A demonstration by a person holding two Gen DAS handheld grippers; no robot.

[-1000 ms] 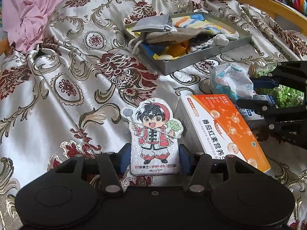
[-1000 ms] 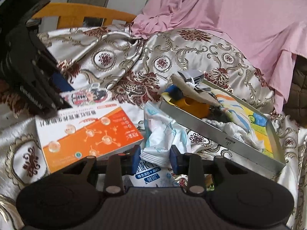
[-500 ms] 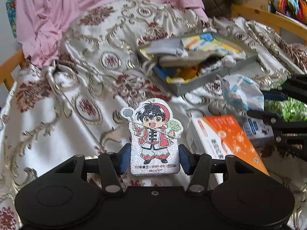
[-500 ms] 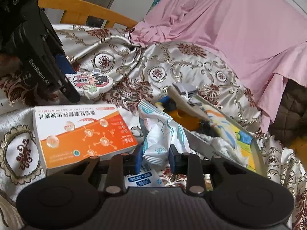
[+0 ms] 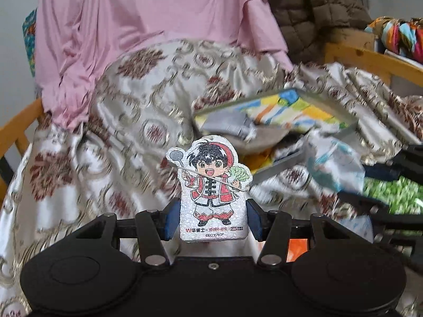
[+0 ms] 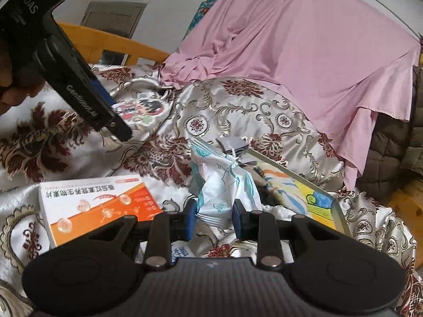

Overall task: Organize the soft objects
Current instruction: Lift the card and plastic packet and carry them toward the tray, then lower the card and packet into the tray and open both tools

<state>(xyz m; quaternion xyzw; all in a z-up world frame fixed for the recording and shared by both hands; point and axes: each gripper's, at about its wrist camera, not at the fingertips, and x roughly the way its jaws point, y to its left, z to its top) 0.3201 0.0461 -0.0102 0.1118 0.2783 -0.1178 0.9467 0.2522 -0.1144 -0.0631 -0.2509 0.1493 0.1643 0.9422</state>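
Beside the tray [image 6: 337, 211] lies an orange box [image 6: 97, 206] on bedspread [image 6: 238, 111].

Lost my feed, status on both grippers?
Left gripper shut on cartoon sponge, lifted. Right gripper shut on white-blue packet. Tray ahead, already crowded; orange box beside the path.

Both wrist cameras look closely along their jaws, sharing the metal tray [image 5: 346, 134] [image 6: 337, 211].
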